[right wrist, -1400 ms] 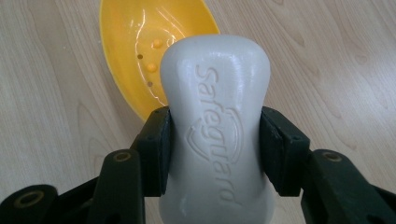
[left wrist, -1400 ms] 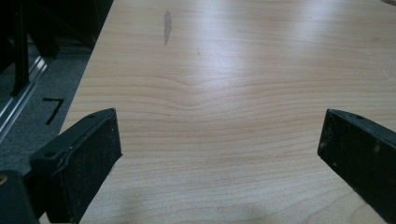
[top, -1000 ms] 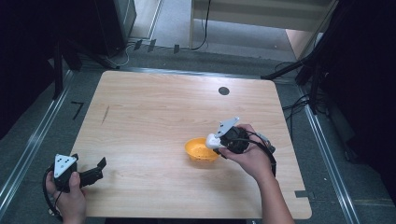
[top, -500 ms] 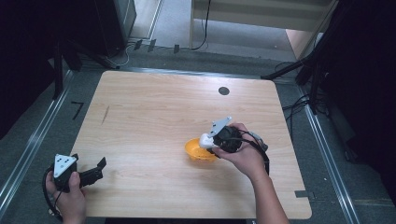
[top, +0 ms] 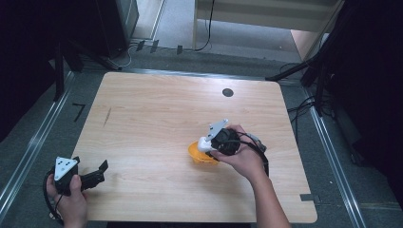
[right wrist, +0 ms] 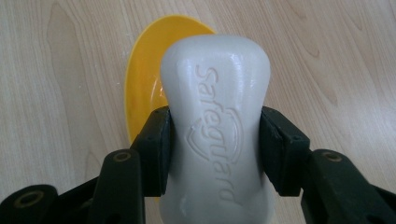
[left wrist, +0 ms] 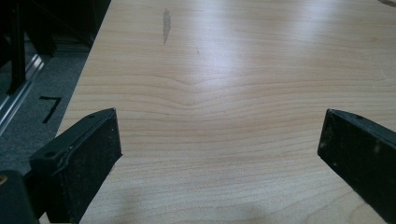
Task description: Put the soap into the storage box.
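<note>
Soap over dish, right of desk centre
The soap (right wrist: 215, 126) sits above the dish (top: 199, 153) on the desk (top: 157, 109); the left gripper (top: 90, 178) lies far off at the near left corner.

The tabletop (top: 157, 118) is evenly and fairly brightly lit from above in the high view, while the floor and gear to the left, right and far side sink into near-black. Shadows under the hands are short and soft. That picture is slightly soft overall, with little fine detail. In the left gripper view a broad pale glare lies across the far wood, and the near black jaws are blurred and dim. In the right gripper view the white soap bar (right wrist: 217, 121) is sharp, its raised lettering crisp under soft light; the yellow dish (right wrist: 140, 88) behind it looks softer.
</note>
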`<action>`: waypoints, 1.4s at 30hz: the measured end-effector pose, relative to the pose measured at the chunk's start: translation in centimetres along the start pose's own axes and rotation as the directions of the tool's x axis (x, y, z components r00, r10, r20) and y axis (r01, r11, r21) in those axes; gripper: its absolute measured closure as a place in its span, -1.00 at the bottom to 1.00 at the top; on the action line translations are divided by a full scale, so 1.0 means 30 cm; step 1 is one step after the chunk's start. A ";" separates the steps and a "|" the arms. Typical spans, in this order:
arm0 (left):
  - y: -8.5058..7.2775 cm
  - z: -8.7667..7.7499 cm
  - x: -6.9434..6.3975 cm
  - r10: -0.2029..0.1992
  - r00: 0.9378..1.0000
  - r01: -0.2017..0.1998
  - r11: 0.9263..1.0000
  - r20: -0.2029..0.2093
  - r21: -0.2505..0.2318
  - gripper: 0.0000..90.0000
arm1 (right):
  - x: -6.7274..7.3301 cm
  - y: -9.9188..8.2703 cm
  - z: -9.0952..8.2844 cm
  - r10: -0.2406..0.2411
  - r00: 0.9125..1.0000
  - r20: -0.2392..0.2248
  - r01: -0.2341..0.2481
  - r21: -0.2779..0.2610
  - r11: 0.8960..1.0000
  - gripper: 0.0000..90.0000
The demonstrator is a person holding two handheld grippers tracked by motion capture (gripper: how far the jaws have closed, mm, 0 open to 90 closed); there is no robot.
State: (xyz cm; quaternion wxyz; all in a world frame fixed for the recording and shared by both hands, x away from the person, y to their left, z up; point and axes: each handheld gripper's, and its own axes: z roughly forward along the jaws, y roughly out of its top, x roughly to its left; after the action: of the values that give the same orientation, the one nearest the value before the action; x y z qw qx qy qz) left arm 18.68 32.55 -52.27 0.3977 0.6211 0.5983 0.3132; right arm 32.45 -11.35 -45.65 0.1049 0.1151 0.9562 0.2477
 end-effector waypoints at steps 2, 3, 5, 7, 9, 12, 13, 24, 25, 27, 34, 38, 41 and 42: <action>0.000 0.000 0.000 0.000 1.000 0.000 1.000 0.000 0.000 -1.00 | 0.000 0.002 0.004 -0.001 1.000 0.001 0.001 -0.001 1.000 0.12; 0.000 0.000 0.000 0.000 1.000 0.000 1.000 0.000 -0.001 -1.00 | 0.000 0.003 0.007 -0.005 1.000 -0.001 0.005 -0.004 1.000 0.12; 0.000 0.000 0.000 0.000 1.000 0.000 1.000 0.000 -0.001 -1.00 | 0.001 0.004 0.009 -0.006 1.000 -0.002 0.006 -0.001 1.000 0.12; 0.000 0.000 0.000 0.000 1.000 0.000 1.000 0.000 -0.001 -1.00 | -0.001 0.005 0.014 -0.014 1.000 -0.003 0.014 0.000 1.000 0.12; 0.000 0.000 0.000 0.000 1.000 0.000 1.000 0.000 0.001 -1.00 | 0.001 0.005 0.018 -0.011 1.000 -0.005 0.011 0.005 1.000 0.12; 0.000 0.000 0.000 -0.001 1.000 0.001 1.000 0.001 0.001 -1.00 | 0.002 0.006 0.026 -0.023 1.000 -0.009 0.024 0.011 1.000 0.12; 0.000 0.000 0.000 -0.001 1.000 0.001 1.000 0.000 0.000 -1.00 | 0.003 0.006 0.029 -0.022 1.000 -0.011 0.022 0.015 1.000 0.12; 0.000 0.001 0.001 -0.003 1.000 0.003 1.000 0.002 0.001 -1.00 | -0.002 0.002 0.052 -0.042 0.999 -0.017 0.043 0.027 0.999 0.12; 0.000 0.000 0.001 -0.003 1.000 0.003 1.000 0.002 0.001 -1.00 | -0.002 0.000 0.055 -0.045 0.999 -0.018 0.046 0.027 0.999 0.12; 0.000 0.001 0.001 -0.003 1.000 0.003 1.000 0.003 0.001 -1.00 | -0.002 -0.003 0.060 -0.046 0.999 -0.024 0.047 0.034 0.998 0.12; 0.000 0.001 0.000 -0.002 1.000 0.002 1.000 0.001 0.000 -1.00 | -0.004 -0.014 0.075 -0.047 0.998 -0.041 0.049 0.036 0.998 0.12; 0.000 0.001 0.000 -0.002 1.000 0.002 1.000 0.002 0.001 -1.00 | -0.007 -0.018 0.084 -0.051 0.998 -0.046 0.053 0.038 0.998 0.12; 0.000 0.002 -0.001 0.001 1.000 -0.001 1.000 0.001 -0.001 -1.00 | -0.009 -0.018 0.084 -0.042 0.998 -0.053 0.044 0.037 0.998 0.11; 0.000 0.002 -0.001 0.001 1.000 -0.001 1.000 0.001 -0.001 -1.00 | -0.009 -0.018 0.084 -0.043 0.998 -0.054 0.045 0.038 0.998 0.09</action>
State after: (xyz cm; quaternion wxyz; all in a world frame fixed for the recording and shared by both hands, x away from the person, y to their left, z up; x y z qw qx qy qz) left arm 18.73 32.51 -52.30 0.3980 0.6213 0.5977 0.3136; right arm 33.26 -10.76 -48.03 0.0828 0.0895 0.9656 0.2295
